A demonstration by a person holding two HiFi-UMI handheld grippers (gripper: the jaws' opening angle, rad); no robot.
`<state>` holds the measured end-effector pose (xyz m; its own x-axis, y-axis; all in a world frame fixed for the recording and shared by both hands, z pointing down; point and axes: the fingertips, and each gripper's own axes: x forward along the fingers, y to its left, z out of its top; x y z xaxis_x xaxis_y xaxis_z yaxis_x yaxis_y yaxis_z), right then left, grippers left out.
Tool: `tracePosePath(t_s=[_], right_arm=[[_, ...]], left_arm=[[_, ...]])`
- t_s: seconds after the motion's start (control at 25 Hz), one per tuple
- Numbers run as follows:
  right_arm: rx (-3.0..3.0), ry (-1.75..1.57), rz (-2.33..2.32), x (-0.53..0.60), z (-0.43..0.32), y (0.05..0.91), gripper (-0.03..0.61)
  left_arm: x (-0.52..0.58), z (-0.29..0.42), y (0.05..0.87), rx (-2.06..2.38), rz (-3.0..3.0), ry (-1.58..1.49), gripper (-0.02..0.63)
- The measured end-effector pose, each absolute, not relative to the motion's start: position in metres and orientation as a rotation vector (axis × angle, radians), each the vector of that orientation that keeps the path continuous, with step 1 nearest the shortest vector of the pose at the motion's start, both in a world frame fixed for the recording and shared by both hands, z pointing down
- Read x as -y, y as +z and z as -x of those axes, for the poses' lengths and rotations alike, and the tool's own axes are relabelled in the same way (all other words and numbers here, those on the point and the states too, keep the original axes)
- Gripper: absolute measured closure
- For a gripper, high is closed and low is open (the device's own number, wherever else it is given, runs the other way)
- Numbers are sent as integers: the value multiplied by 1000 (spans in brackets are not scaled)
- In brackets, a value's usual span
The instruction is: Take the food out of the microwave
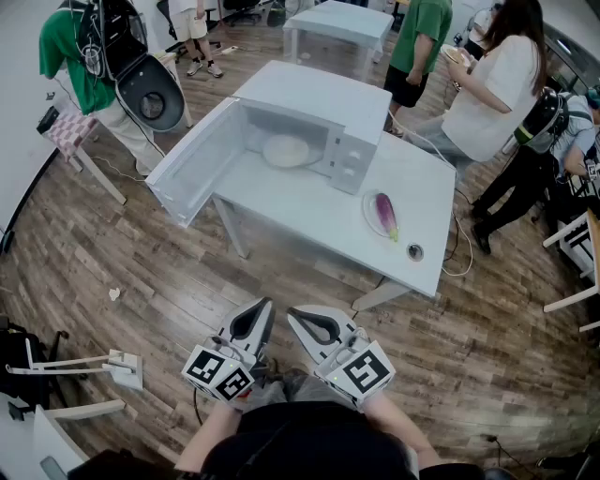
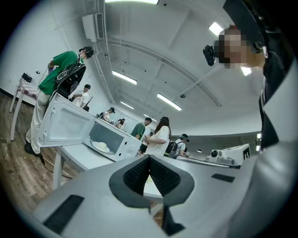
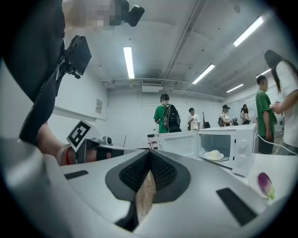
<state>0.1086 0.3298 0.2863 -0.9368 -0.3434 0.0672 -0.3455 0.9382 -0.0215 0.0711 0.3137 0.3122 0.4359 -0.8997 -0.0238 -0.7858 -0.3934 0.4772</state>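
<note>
A white microwave (image 1: 319, 103) stands on a white table (image 1: 309, 211) with its door (image 1: 192, 159) swung wide to the left. Inside lies pale round food (image 1: 286, 150) on a plate; the food (image 2: 101, 147) shows small in the left gripper view and again (image 3: 214, 155) in the right gripper view. My left gripper (image 1: 267, 307) and right gripper (image 1: 292, 314) sit side by side close to my body, well short of the table, both shut and empty. Each one's jaws meet, in the left gripper (image 2: 149, 158) and the right gripper (image 3: 150, 152).
A purple eggplant (image 1: 385, 214) lies on a plate to the right of the microwave, with a small round object (image 1: 414, 251) near the table's corner. Several people stand beyond the table and at the left. A second white table (image 1: 342, 23) is behind. White frames (image 1: 84, 366) lie on the floor at left.
</note>
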Motion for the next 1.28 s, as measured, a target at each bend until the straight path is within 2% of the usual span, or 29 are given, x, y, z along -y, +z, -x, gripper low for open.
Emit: tracePosePath(t_s=[0.64, 0.84, 1.28], right_arm=[[2975, 96, -597, -316, -142, 311, 560], [3003, -9, -613, -308, -132, 308, 560], [2955, 95, -726, -254, -96, 319, 560]], left_arm=[[-312, -85, 331, 1561, -2282, -340, 604], [-298, -71, 331, 1609, -2263, -351, 604], [-231, -50, 335, 1494, -2345, -340, 604]])
